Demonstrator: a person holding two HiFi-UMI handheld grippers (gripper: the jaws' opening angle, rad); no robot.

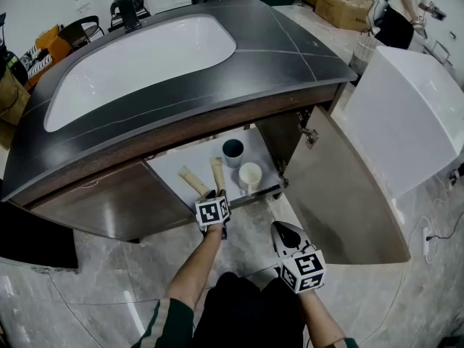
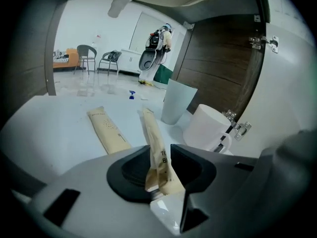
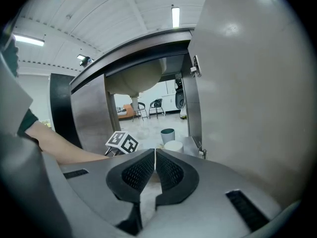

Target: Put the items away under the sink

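On the white shelf (image 1: 171, 168) of the cabinet under the sink lie two tan paper packets. My left gripper (image 1: 214, 193) reaches into the cabinet's front. The near packet (image 2: 154, 135) runs between its jaws, its far end resting on the shelf. The left gripper (image 2: 159, 158) stands a little open, with a gap beside the packet. The second packet (image 2: 108, 129) lies flat to the left. A teal cup (image 1: 233, 151) and a white mug (image 1: 250, 175) stand to the right. My right gripper (image 1: 284, 232) hangs outside the cabinet, shut and empty (image 3: 155, 165).
The cabinet door (image 1: 341, 194) hangs open on the right, its hinge (image 2: 238, 128) close to the mug (image 2: 210, 128). A dark countertop (image 1: 290, 56) with a white basin (image 1: 138, 56) overhangs the shelf. A white box (image 1: 413, 114) stands at the right, and cardboard boxes (image 1: 341, 6) behind.
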